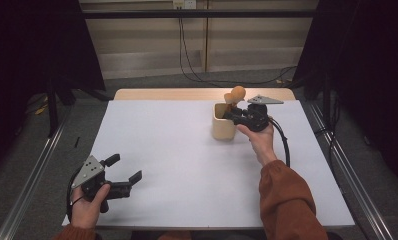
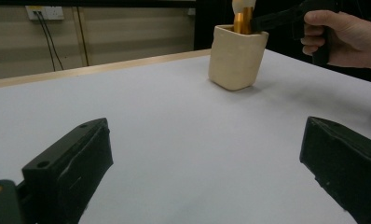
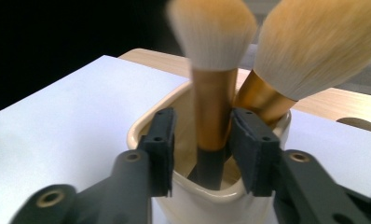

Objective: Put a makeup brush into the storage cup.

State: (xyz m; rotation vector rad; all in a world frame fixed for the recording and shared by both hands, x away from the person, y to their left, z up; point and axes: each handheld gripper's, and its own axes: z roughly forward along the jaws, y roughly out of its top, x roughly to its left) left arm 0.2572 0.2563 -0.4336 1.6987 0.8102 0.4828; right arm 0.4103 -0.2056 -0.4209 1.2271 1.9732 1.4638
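High view: one cream cup stands on the white counter, right at the tips of the right tongs, which reach in over its rim from the right. Two brush heads rise out of the cup just above those tongs, seen here as one orange-tan clump. The left tongs lie well apart from the cup, at the near left part of the counter, held in the person's left hand, with the jaws spread wide and nothing between them.

Left gripper view: the left tongs show two black jaws far apart over bare counter. Far ahead of them stands the cup, with one gold brush ferrule showing above its rim. The right tongs come in there from the right, held by the person's right hand. This view shows the cup's squarish, rounded sides from outside.

Right gripper view: the right tongs straddle the cup's near rim. Two brushes stand in the cup: one brush upright between the jaws, its dark handle and gold ferrule not pressed by either pad, with a gap on the left; a second brush leaning away just right of the right jaw. The jaws stand partly apart, gripping nothing. Only here do the two pale bristle heads separate clearly.
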